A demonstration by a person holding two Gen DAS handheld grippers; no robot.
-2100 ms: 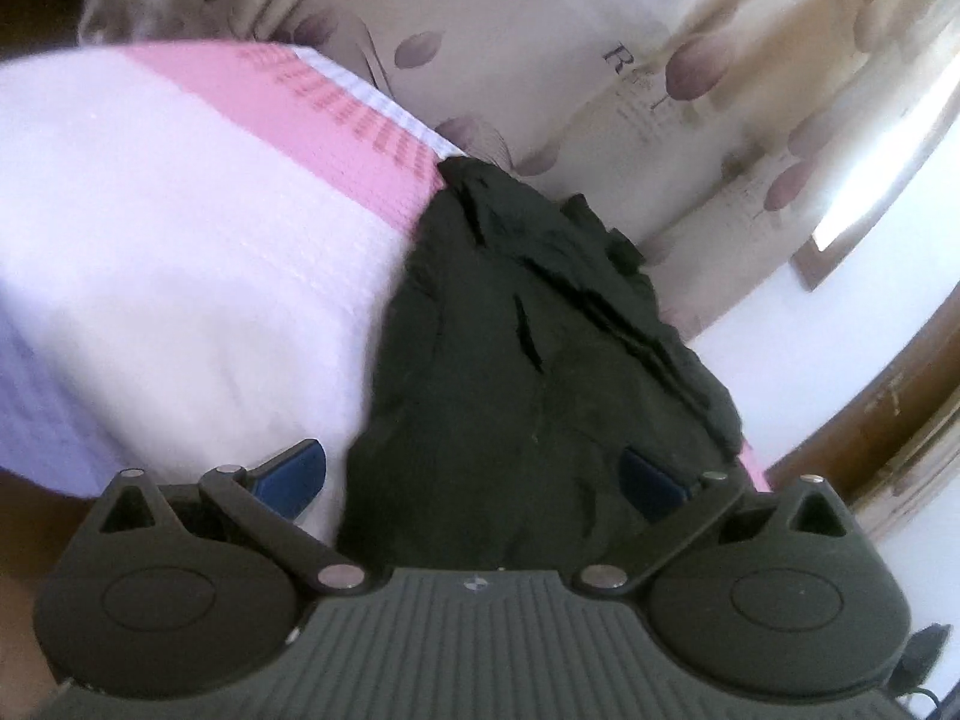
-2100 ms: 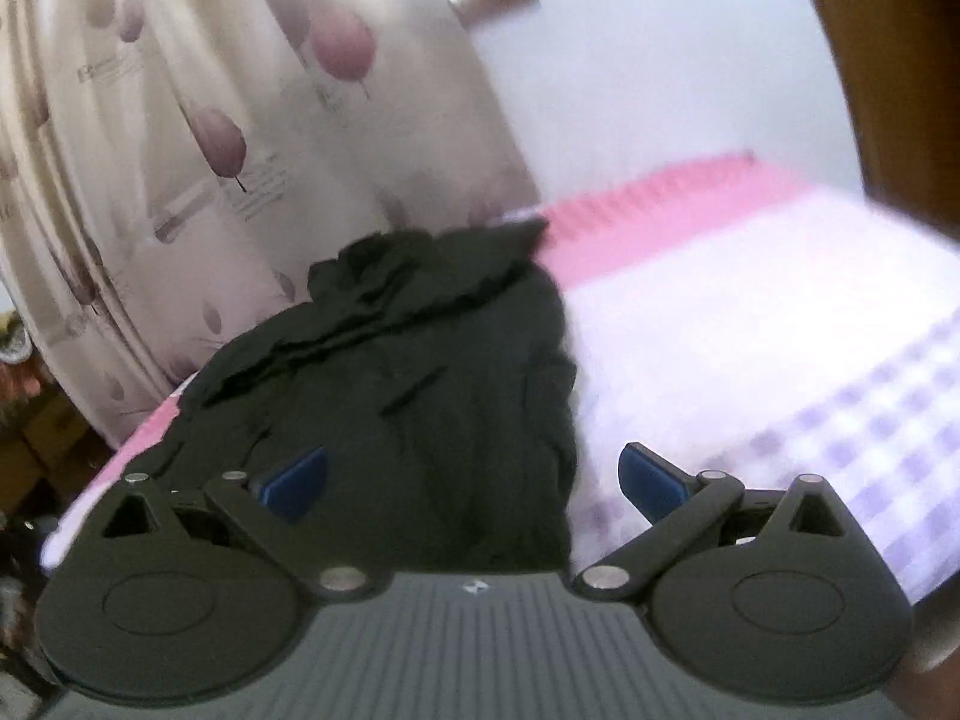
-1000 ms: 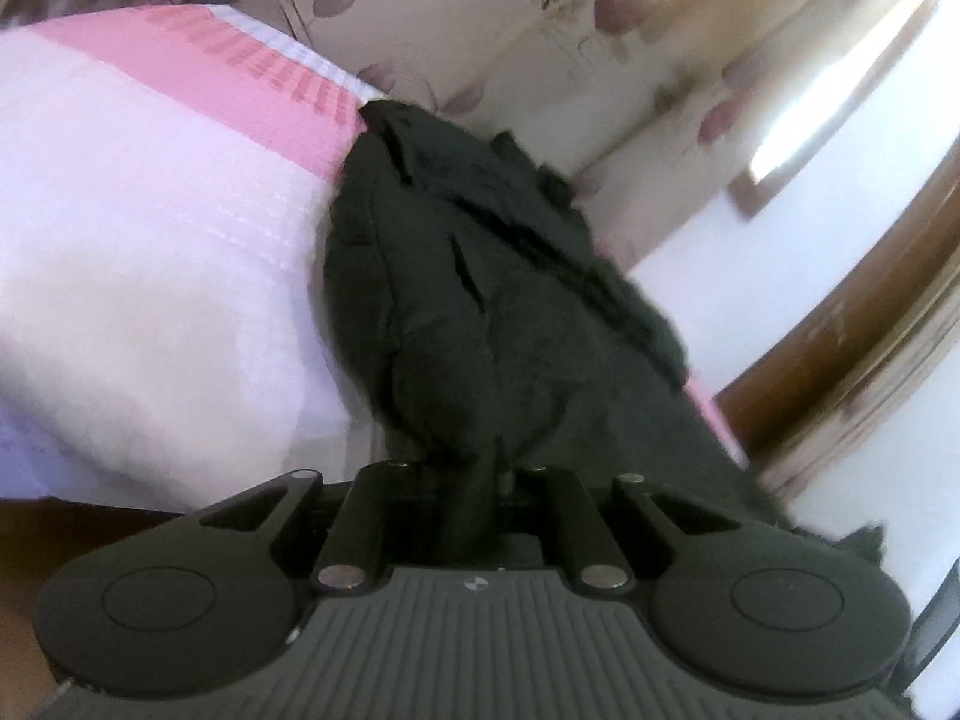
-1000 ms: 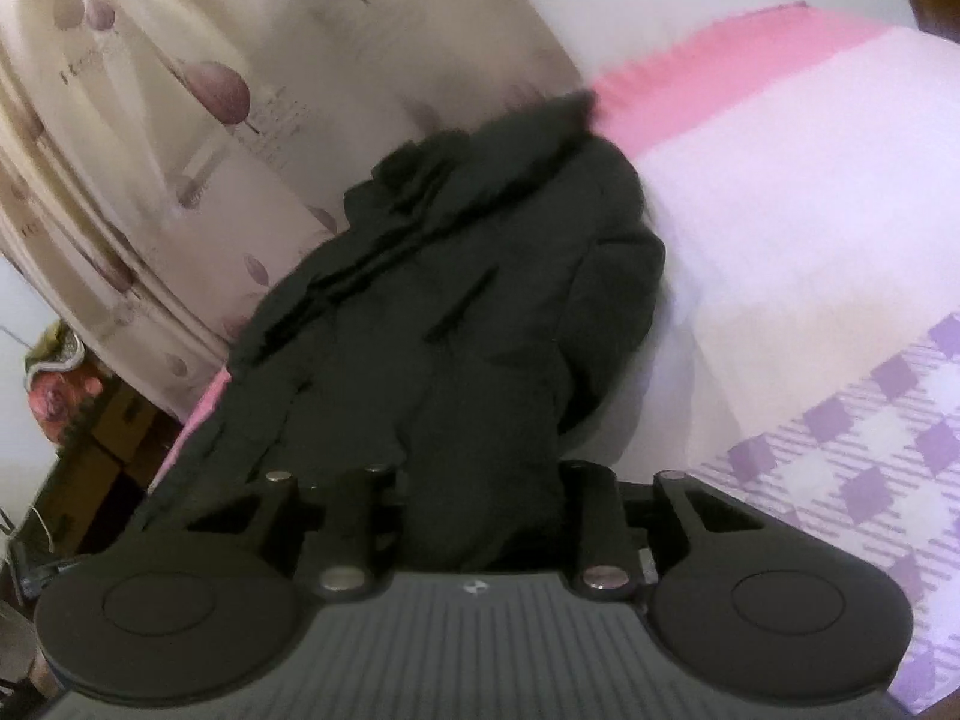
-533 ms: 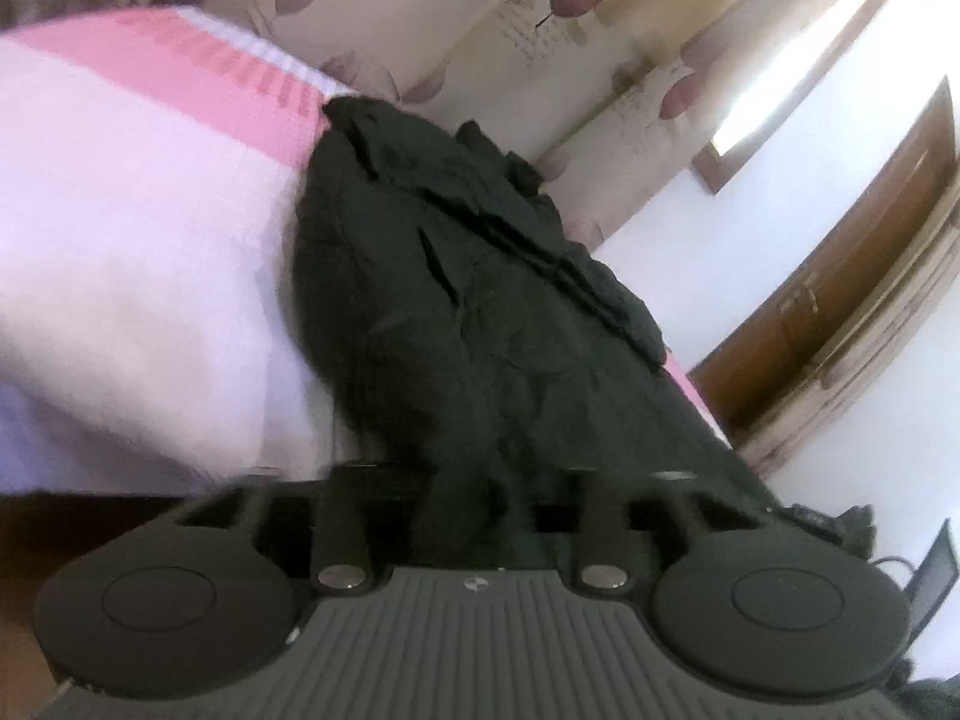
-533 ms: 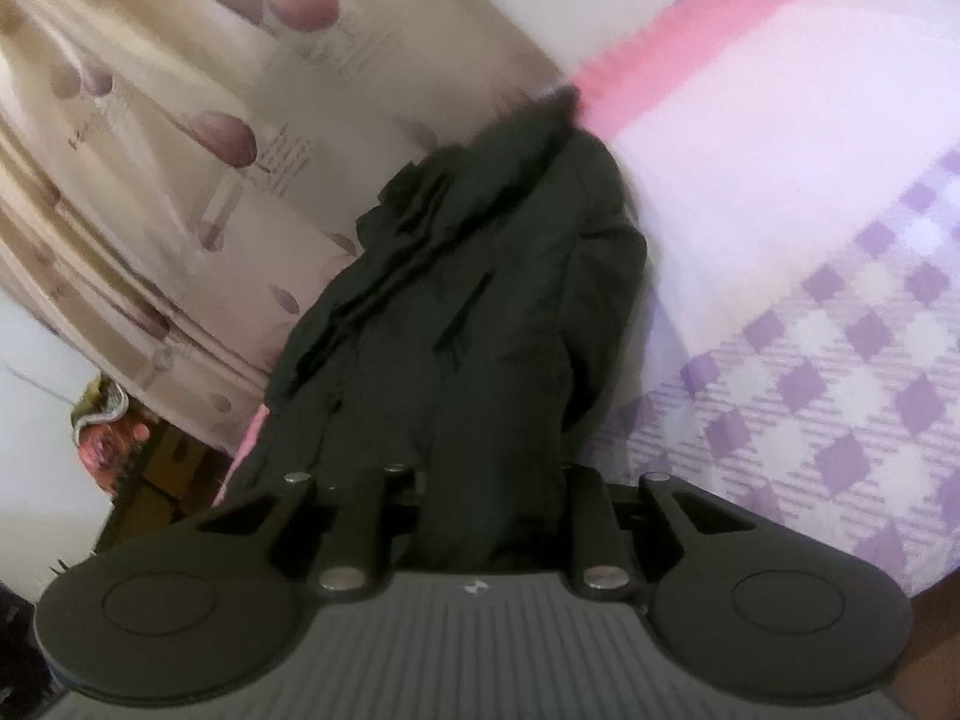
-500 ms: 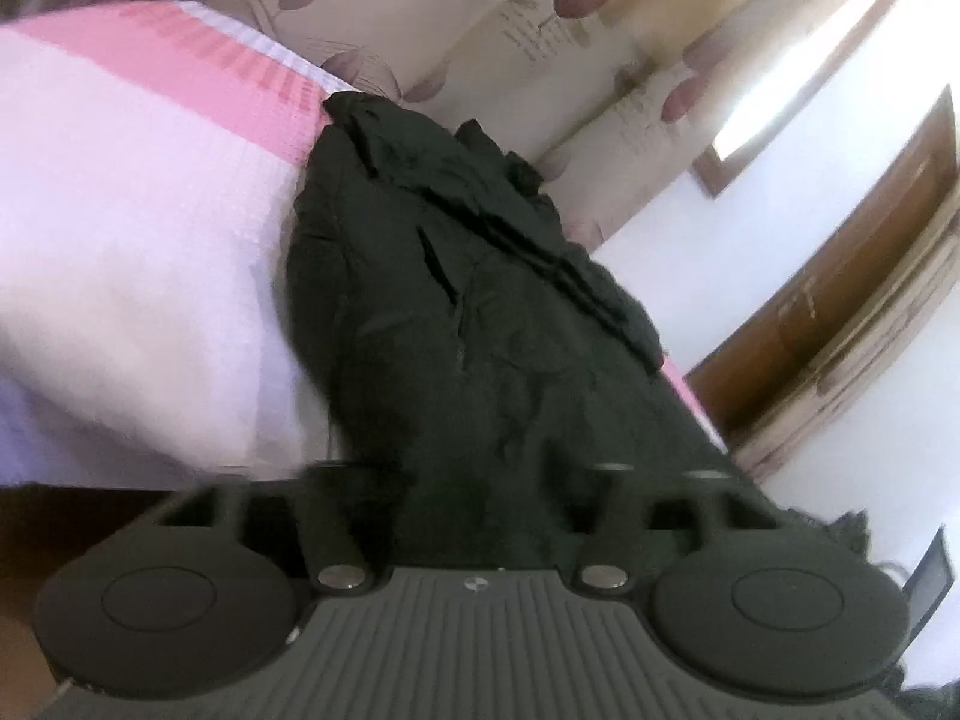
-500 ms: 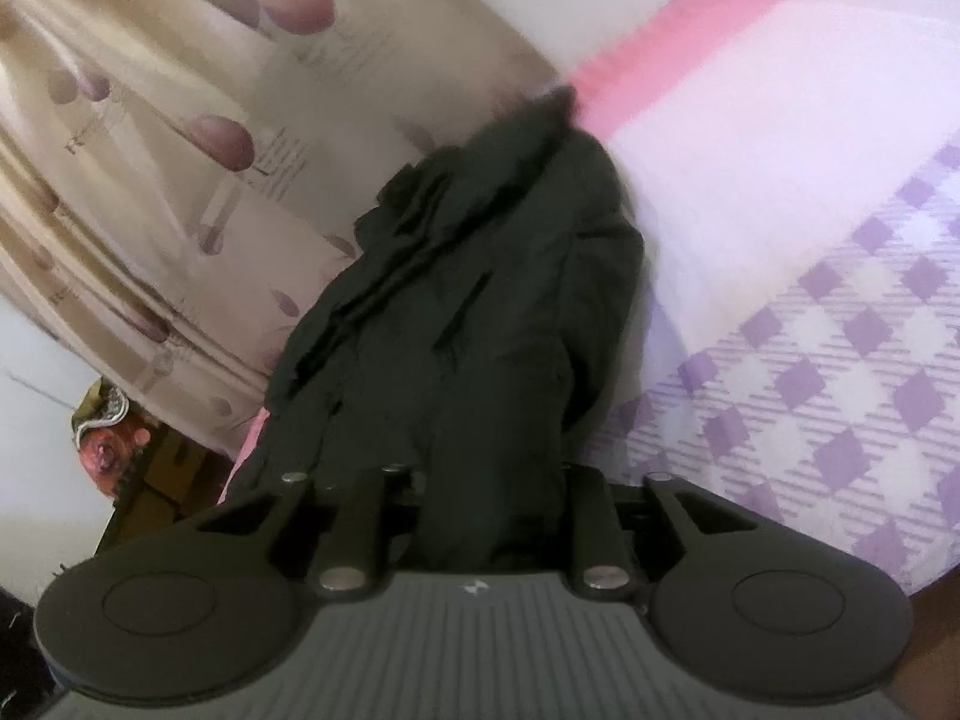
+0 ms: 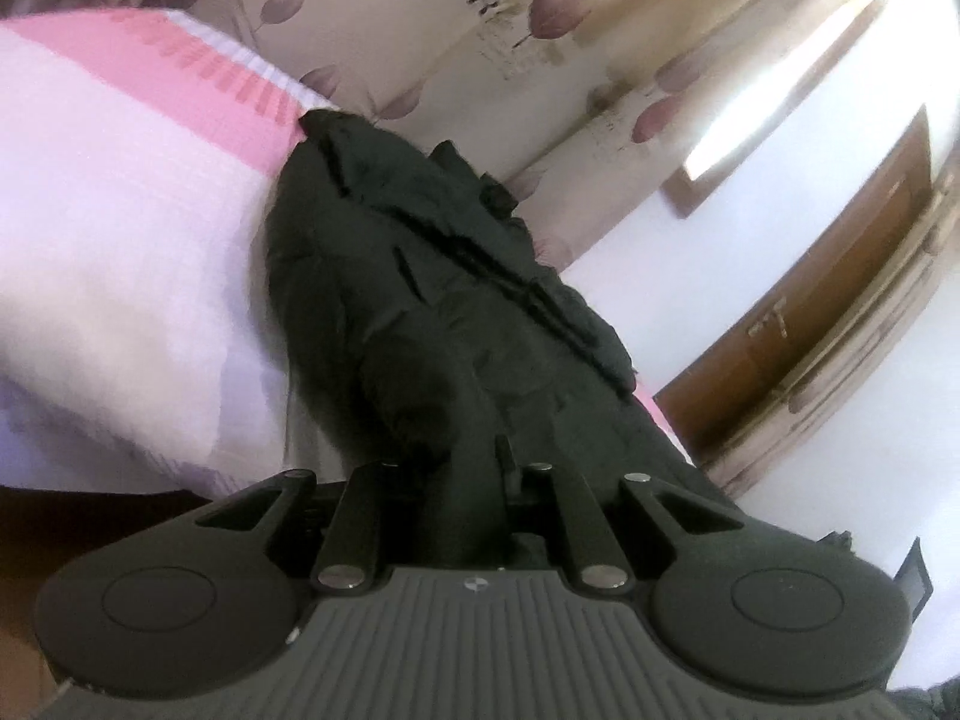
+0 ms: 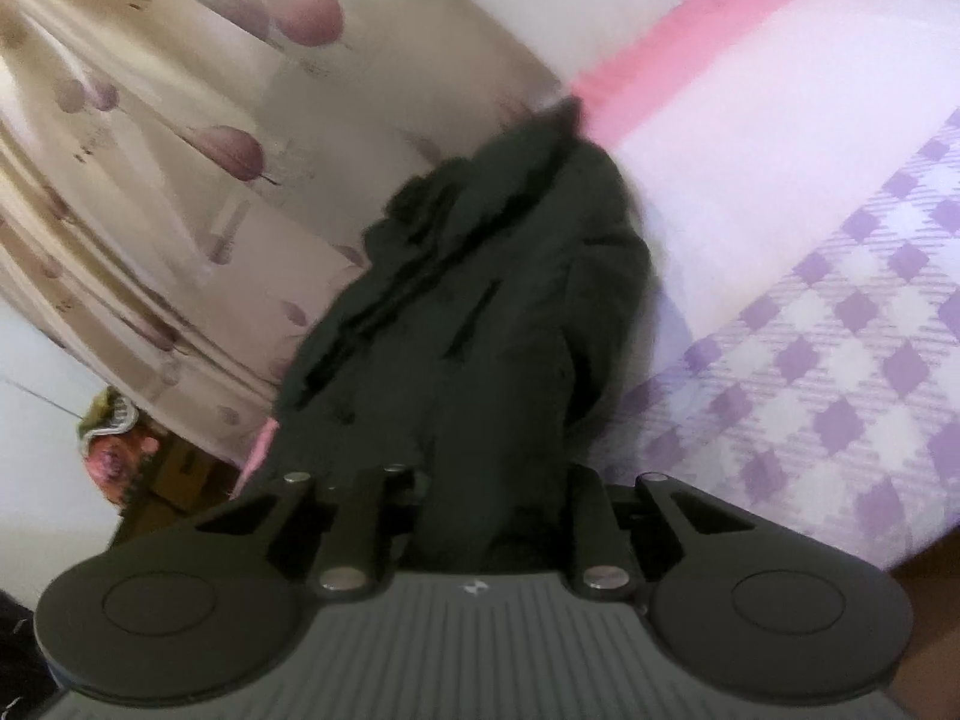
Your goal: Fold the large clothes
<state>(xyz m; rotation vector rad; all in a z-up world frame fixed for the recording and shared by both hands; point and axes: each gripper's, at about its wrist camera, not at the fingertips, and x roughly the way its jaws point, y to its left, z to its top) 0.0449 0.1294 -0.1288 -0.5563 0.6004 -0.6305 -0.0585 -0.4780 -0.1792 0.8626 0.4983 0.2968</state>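
left gripper (image 9: 480,480): my jaws are closing, nearly together, with a bunch of the black garment (image 9: 432,300) pinched between them.
right gripper (image 10: 492,492): my jaws are closing on a thicker fold of the same garment (image 10: 498,312), the cloth filling the gap.
pose: both of my grippers point slightly downward along the cloth; the right view is tilted.
garment: dark and crumpled, it runs from my jaws to the far edge of the bed (image 9: 120,228), over the pink stripe.
bed: white and pink on the left, purple check (image 10: 840,372) on the right.
behind: a leaf-print curtain (image 9: 540,30) and a wooden door (image 9: 810,324).
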